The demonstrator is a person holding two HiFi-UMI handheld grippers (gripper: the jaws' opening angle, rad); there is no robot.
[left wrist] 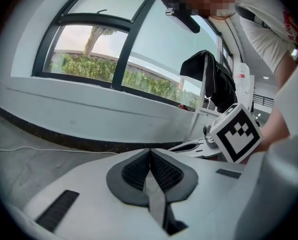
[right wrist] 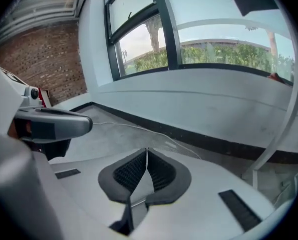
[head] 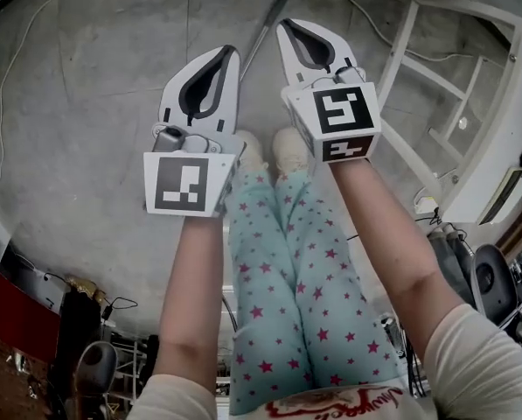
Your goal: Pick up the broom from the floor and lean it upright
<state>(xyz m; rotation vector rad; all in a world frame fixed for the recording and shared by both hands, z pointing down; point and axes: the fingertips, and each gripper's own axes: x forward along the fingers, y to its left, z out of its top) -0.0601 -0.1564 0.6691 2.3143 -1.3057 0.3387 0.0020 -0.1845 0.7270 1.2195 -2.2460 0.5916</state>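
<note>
A thin grey broom handle (head: 266, 30) lies on the concrete floor, running from the top centre down between my two grippers; its brush end is hidden. In the head view my left gripper (head: 228, 52) is held out over the floor to the left of the handle, jaws shut and empty. My right gripper (head: 286, 24) is just right of the handle, also shut with nothing in it. In the left gripper view the pads (left wrist: 149, 151) meet, and in the right gripper view the pads (right wrist: 147, 150) meet too. The handle appears in neither gripper view.
A white metal frame (head: 444, 103) stands on the floor at the right. A white cable (head: 16, 59) trails across the floor at the left. The person's feet (head: 274, 151) are below the grippers. A low wall under windows (left wrist: 89, 109) is ahead. Clutter fills the lower left (head: 33, 322).
</note>
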